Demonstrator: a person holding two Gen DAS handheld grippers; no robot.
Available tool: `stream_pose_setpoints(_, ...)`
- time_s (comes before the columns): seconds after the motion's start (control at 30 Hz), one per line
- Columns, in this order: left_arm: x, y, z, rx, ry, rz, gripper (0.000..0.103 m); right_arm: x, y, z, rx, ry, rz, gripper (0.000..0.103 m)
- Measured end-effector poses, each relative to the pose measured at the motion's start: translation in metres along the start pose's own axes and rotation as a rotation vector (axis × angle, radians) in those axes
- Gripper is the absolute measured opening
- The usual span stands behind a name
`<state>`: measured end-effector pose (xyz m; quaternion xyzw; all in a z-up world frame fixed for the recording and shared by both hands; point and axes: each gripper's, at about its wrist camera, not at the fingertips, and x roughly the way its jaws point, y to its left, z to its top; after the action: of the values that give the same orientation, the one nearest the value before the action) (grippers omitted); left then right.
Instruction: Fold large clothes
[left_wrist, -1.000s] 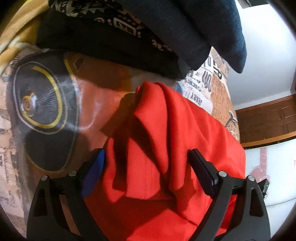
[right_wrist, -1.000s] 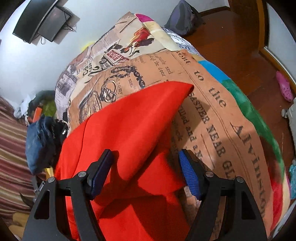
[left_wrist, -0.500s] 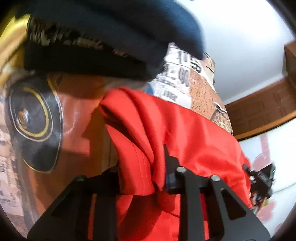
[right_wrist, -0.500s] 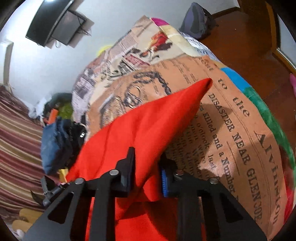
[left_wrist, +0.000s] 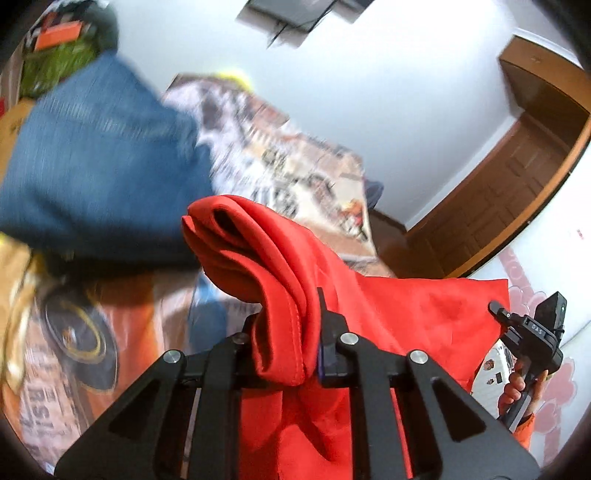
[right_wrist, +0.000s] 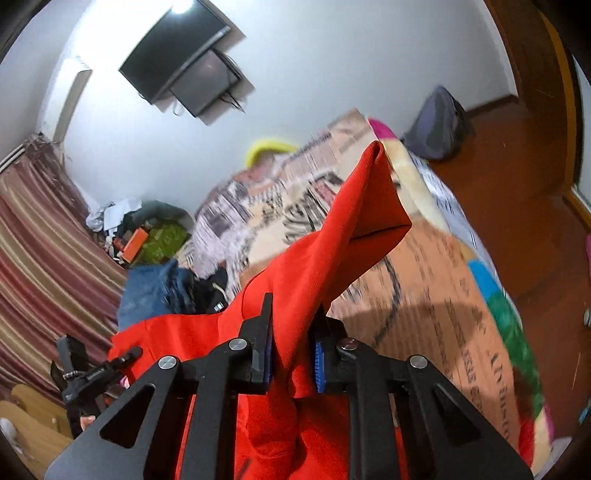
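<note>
Lift stage of the fold, both ends of the red garment (left_wrist: 406, 317) off the bed (right_wrist: 436, 280). Left gripper (left_wrist: 291, 343): jaws have just been closing and now stand narrow, pinched on a bunched, rolled edge of the red cloth, which spills forward over the fingers and hangs down below them. Right gripper (right_wrist: 291, 354): jaws likewise have just been closing, now clamped on another gathered corner; a pointed flap of the cloth stands up ahead of the fingertips, the rest drops beneath. Between the two grippers the fabric runs as a slack sheet; each wrist view catches the other gripper off to the side, held in a hand. Beyond the left gripper, a heap of blue jeans (left_wrist: 96, 170) lies on the bed, blurred. Judgement: the pick-up is done and the fold itself not yet made. The next move calls for drawing the two grippers apart to take up slack, then carrying the held edge forward over the printed bedspread and laying it down squarely on the lower part, keeping clear of the jeans.
</note>
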<state>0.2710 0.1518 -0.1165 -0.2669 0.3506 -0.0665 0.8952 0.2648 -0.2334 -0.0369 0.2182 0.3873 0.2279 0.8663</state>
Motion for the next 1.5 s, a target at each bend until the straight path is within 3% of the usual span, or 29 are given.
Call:
stream_pose_setpoints(0.27,0.004,-0.042,0.052,0.143,-0.076,0.026,0.014,0.005,0.006,0.036,-0.033,-0.068,-0.005,0.015)
stream_pose_setpoints(0.5,0.051,-0.028,0.068,0.172,-0.021,0.075,0.014,0.045,-0.021,0.046,-0.004,-0.029,-0.060,0.014)
stream_pose_setpoints(0.67,0.103,-0.009,0.065,0.170,0.060,0.112,0.014,0.081,-0.043,0.046,0.024,0.023,-0.113,0.014)
stream_pose_setpoints(0.93,0.145,0.011,0.044,0.226,0.141,0.214,0.017,0.110,-0.084,0.042,0.071,0.096,-0.204,0.015)
stream_pose_setpoints(1.1,0.149,0.026,0.039,0.183,0.174,0.216,0.018,0.117,-0.099,0.034,0.065,0.156,-0.239,0.018)
stream_pose_setpoints(1.27,0.145,0.016,0.035,0.221,0.172,0.269,0.024,0.113,-0.094,0.028,-0.009,0.185,-0.286,0.022)
stream_pose_setpoints(1.5,0.119,0.012,0.027,0.220,0.162,0.299,0.027,0.084,-0.078,0.025,-0.054,0.208,-0.326,0.027)
